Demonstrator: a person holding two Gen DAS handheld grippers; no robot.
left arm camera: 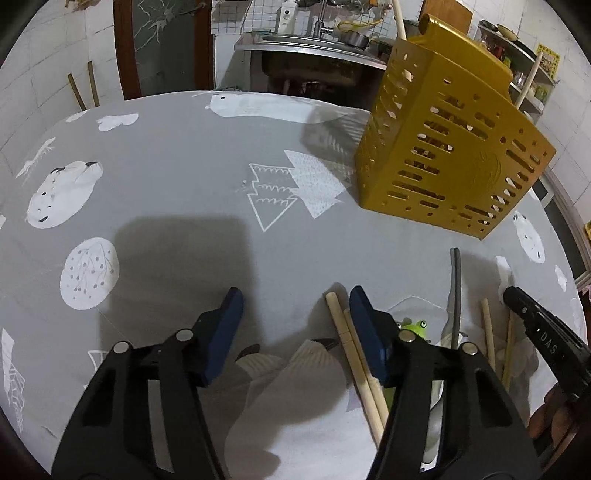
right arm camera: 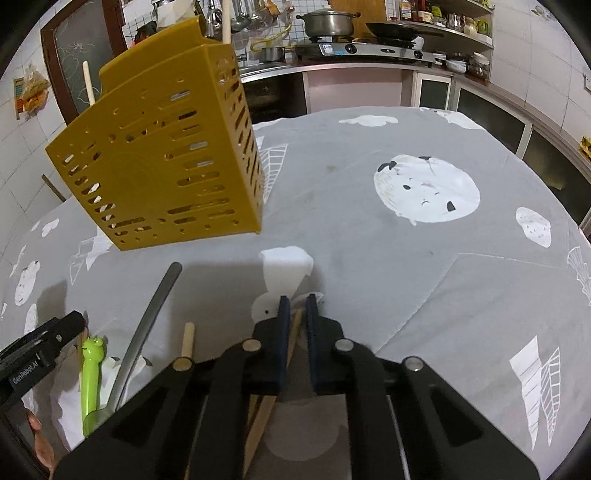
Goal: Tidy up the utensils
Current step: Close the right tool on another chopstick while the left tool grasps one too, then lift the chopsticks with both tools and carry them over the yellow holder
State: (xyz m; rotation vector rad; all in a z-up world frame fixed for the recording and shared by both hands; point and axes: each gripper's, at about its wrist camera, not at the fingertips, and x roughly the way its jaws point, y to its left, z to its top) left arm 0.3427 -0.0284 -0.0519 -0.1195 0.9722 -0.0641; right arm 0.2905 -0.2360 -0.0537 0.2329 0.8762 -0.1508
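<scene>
Right gripper (right arm camera: 296, 306) clenched on brown chopsticks (right arm camera: 291, 332); left gripper (left arm camera: 295, 310) open, empty. Risk — thin pinch slips en route to yellow caddy (right arm camera: 162, 162), 11 o'clock.

White tiled walls (right arm camera: 11, 147) ring a kitchen: a steel sink (left arm camera: 295, 44), a stove (right arm camera: 365, 50) with a pot (right arm camera: 327, 22), shelves (right arm camera: 443, 26), a dark-framed door (left arm camera: 162, 44).
</scene>
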